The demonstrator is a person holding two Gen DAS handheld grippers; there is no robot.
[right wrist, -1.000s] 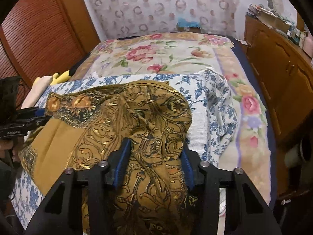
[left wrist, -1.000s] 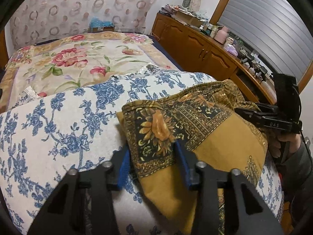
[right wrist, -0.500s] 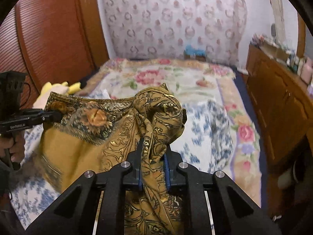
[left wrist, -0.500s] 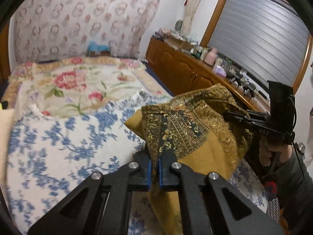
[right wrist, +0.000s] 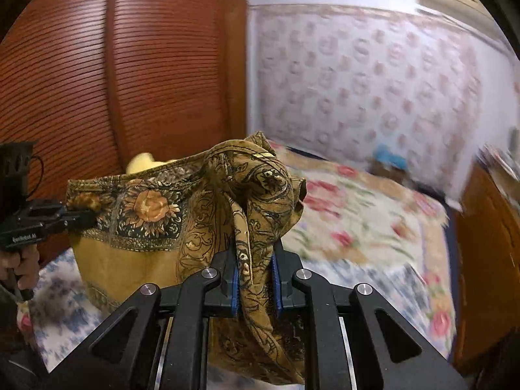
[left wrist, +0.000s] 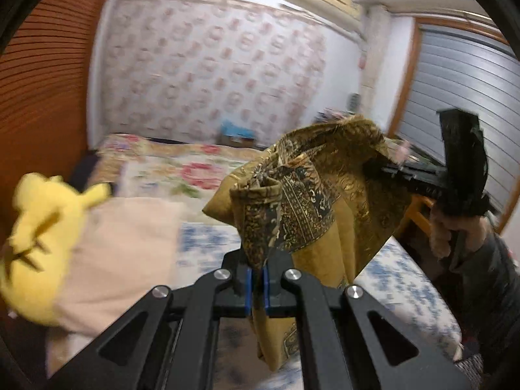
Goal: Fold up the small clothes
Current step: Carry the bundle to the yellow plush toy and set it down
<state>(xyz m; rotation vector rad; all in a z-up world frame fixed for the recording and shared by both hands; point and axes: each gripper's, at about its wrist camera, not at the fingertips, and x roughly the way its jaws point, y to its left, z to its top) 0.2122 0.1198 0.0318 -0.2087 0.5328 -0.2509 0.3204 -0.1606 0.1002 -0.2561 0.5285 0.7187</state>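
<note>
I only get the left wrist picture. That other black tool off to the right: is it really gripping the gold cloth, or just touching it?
Observer: Gripping. The right wrist view shows the right gripper with its blue pads shut on a thick, twisted bunch of the gold cloth.
Operator: Does the cloth sag between the two tools?
Observer: Hardly. From that side its top edge runs fairly straight from the bunch to the left gripper, which pinches the far corner.
Operator: Any pattern I'm missing?
Observer: A large orange flower in a dark border band faces the right camera.
</note>
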